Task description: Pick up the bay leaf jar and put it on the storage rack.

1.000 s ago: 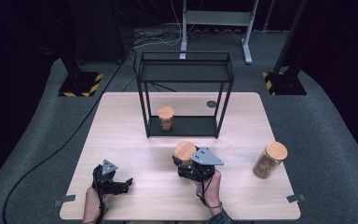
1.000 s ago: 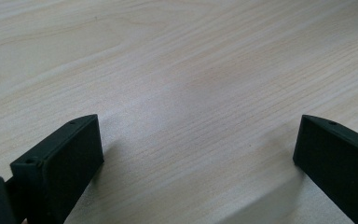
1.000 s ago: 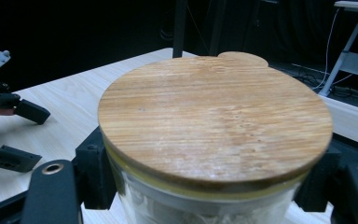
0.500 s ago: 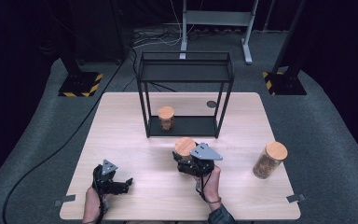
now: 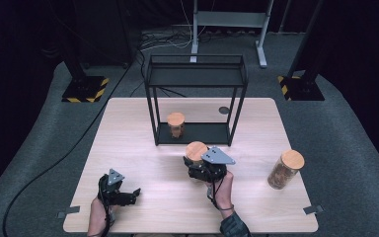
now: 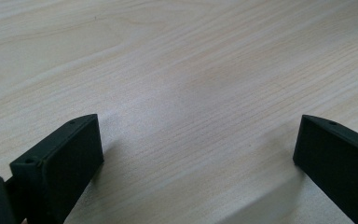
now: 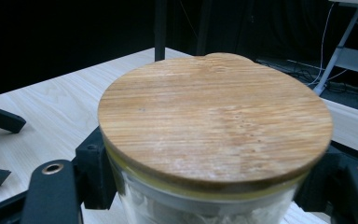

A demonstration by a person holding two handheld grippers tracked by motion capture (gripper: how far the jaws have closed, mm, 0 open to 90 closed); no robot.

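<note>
Holding a Jar Near the Black Rack

Sitting in the right gripper (image 5: 201,165) is a glass jar (image 7: 200,205) with a round wooden lid (image 7: 214,119). The black fingers (image 7: 51,193) press on both sides of the glass, just under the lid. From above, the jar (image 5: 196,153) is near the middle of the counter (image 5: 128,128), just in front of the black metal rack (image 5: 196,96). A hand (image 5: 222,190) comes in from the near edge and holds this gripper.

Inside the rack, on its low shelf, stands a second jar (image 5: 175,125) with a wooden lid. It is on the left part of the shelf. The rack stands toward the far edge of the counter.

A third jar (image 5: 285,169) stands by the right edge of the counter, well apart from the held jar. It has brown stuff inside.

The left gripper (image 5: 128,196) is close to the near left corner of the counter. Its fingers (image 6: 60,163) are spread wide with only bare wood between them. They hold nothing.

A small dark round spot (image 5: 223,110) sits on the counter near the far edge, beside the rack's right leg.
</note>
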